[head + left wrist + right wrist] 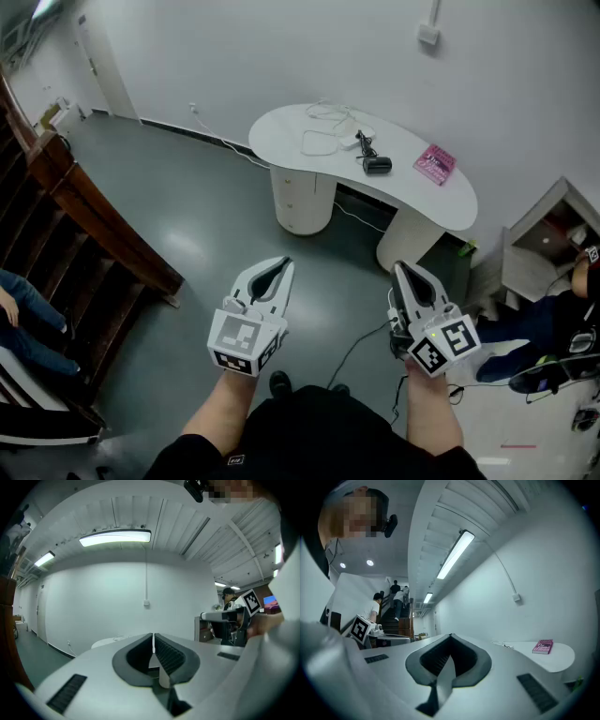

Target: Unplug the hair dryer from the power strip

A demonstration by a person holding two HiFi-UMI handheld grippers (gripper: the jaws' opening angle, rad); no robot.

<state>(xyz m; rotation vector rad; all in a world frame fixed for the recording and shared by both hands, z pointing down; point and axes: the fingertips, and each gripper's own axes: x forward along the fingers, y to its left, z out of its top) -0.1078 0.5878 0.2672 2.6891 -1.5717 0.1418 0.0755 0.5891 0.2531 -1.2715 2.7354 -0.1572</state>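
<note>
In the head view a small black hair dryer (377, 165) lies on the white curved table (281, 131) by the far wall. Its black cord (363, 145) runs to a white power strip (350, 142) beside loops of white cable (319, 142). My left gripper (284, 265) (153, 637) and right gripper (401, 270) (451, 636) are held level over the grey floor, well short of the table. Both are shut with nothing between the jaws. The hair dryer is too small to make out in either gripper view.
A pink book (434, 164) (543, 646) lies on the table's right end. A wooden stair railing (84, 216) runs along the left, with a seated person's legs (28, 319) beyond it. A shelf unit (544, 244) and another person (553, 328) are at right. A dark cable (361, 342) trails on the floor.
</note>
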